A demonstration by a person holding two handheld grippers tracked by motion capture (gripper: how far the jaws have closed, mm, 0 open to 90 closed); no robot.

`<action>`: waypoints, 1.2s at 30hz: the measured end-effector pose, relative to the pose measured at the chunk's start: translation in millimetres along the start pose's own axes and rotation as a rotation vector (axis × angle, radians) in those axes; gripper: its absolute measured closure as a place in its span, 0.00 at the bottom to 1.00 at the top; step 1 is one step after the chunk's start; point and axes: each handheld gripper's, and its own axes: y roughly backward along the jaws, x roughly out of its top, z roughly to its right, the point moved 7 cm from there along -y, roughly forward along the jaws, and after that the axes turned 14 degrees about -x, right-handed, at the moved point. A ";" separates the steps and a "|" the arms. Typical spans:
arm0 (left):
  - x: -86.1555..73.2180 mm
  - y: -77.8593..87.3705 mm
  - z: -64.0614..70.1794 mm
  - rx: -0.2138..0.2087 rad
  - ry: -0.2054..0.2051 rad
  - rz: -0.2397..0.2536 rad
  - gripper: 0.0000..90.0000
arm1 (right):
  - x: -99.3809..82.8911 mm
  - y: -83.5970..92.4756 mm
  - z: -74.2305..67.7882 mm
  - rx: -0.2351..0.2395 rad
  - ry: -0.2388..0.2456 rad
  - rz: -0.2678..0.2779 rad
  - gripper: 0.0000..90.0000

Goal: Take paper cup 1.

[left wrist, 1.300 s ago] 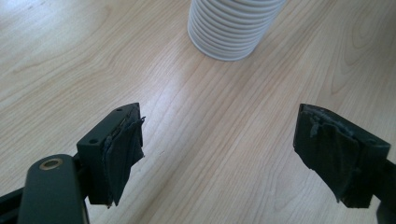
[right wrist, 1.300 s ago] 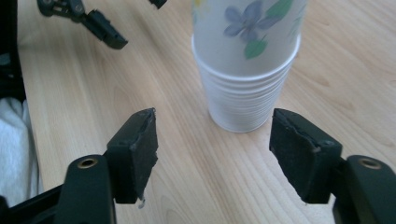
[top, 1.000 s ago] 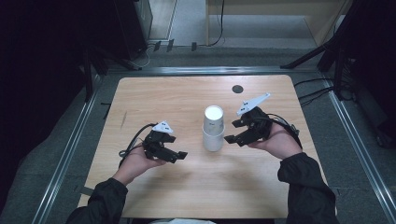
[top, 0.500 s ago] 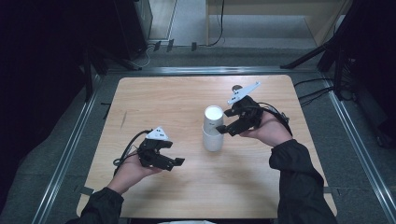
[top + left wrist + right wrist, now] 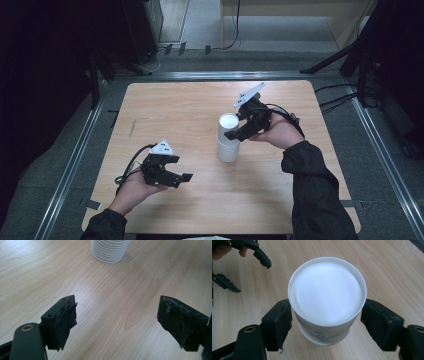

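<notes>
On the left of the high view, the left gripper (image 5: 175,176) sits low over the near left part of the table (image 5: 165,107), held in the person's left hand (image 5: 136,187), its cable looping off behind it. Its jaws stand apart with nothing between them; in the left gripper view the two worn black pads (image 5: 65,321) frame bare wood, and the ribbed base of the cup stack (image 5: 109,251) shows at the top edge, well apart from them. Further right, near the middle of the table, the cup stack (image 5: 228,137) stands upside down, white bottom uppermost, with rims layered at the foot. The right gripper (image 5: 236,131) reaches in from the right, held in the right hand (image 5: 280,132), its grey plate tilted up behind it, and its jaws sit on either side of the top cup. In the right gripper view the top cup (image 5: 327,298) lies between the two pads: the left pad (image 5: 280,320) is at the cup's wall, just touching or nearly so, and the right pad stands just clear of it. These jaws have just been opening, so the grip is released, with the cup still between them. At the top left of that view the left gripper (image 5: 244,262) shows far off over the wood.
</notes>
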 end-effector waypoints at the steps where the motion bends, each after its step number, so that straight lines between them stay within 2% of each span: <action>1: -0.2 -0.6 0.3 0.000 0.000 0.000 0.17 | 1.1 -0.3 0.3 -0.002 0.003 0.002 0.28; 4: -0.5 -1.3 0.6 -0.004 -0.004 -0.007 0.17 | 2.4 0.0 -0.1 -0.006 0.005 0.002 0.29; 8: -0.4 -2.9 1.1 -0.007 -0.008 -0.013 0.18 | 5.8 0.7 -0.5 -0.012 0.008 0.004 0.36; 21: -0.8 -1.2 0.2 -0.003 -0.010 -0.009 0.17 | 8.6 2.9 -3.1 -0.023 0.005 -0.007 0.37; 28: -0.2 0.3 0.7 -0.007 -0.011 -0.002 0.18 | 13.7 10.1 -2.8 -0.027 -0.011 0.017 0.37; 36: 1.6 -1.4 2.6 -0.025 -0.021 -0.001 0.18 | 20.3 26.3 -1.9 -0.033 -0.042 0.044 0.37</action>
